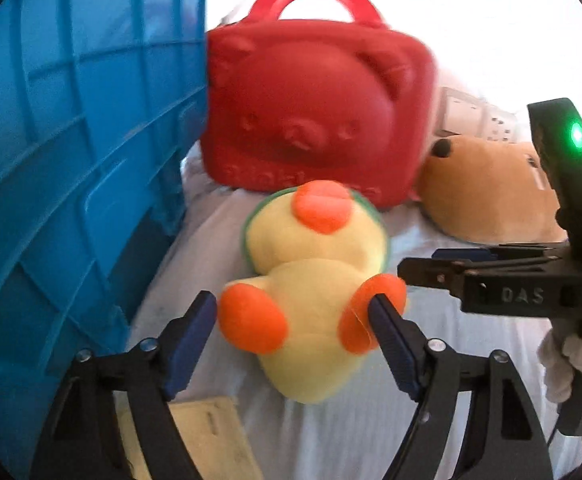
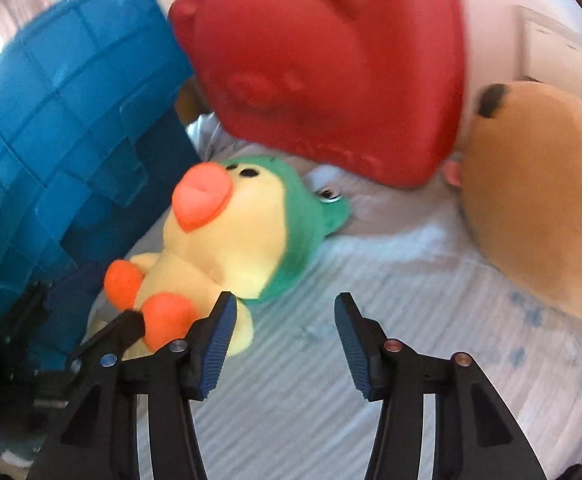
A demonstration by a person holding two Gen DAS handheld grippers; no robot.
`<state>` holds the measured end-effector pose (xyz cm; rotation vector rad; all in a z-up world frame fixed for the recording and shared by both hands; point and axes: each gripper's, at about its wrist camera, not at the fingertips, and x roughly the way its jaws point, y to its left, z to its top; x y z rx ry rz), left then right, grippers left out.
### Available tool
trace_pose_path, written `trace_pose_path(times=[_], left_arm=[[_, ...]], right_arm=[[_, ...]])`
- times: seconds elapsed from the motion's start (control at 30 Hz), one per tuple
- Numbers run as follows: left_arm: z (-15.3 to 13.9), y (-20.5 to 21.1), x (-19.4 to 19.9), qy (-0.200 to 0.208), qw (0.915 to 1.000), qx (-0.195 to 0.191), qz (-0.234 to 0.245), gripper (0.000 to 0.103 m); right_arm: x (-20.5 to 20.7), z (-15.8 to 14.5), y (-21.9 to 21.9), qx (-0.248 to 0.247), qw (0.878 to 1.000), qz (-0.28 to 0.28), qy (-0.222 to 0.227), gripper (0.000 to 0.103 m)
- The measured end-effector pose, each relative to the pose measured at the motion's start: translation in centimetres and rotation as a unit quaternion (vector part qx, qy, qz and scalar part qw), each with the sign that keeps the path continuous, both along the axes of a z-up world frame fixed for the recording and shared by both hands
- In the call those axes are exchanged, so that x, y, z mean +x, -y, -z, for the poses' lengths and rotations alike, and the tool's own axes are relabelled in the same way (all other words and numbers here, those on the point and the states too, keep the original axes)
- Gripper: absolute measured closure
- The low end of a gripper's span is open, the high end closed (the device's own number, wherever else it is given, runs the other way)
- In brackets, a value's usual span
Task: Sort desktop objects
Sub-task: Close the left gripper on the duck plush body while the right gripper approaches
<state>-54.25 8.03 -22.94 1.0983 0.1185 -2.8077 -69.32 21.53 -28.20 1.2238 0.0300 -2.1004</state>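
Note:
A yellow plush duck (image 1: 311,280) with orange beak, orange feet and a green hood lies on its back on the white cloth. My left gripper (image 1: 293,312) is open, its fingers on either side of the duck's feet. The duck also shows in the right wrist view (image 2: 211,240), left of my right gripper (image 2: 285,316), which is open and empty over the cloth. My right gripper also shows in the left wrist view (image 1: 411,268), pointing at the duck from the right.
A blue plastic crate (image 1: 71,180) stands at the left. A red bear-face case (image 1: 315,112) with handles stands behind the duck. A brown plush toy (image 1: 487,188) lies at the right. A wooden board (image 1: 199,436) lies near the front.

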Motion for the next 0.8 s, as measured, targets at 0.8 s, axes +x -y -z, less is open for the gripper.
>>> trace_pose_path(times=[0.8], left_arm=[[4.2,-0.8,8.0,0.041,0.9984,0.033,-0.023,0.044]], right_arm=[[5.9,1.4,-8.0,-0.019,0.998,0.050,0.038,0.043]])
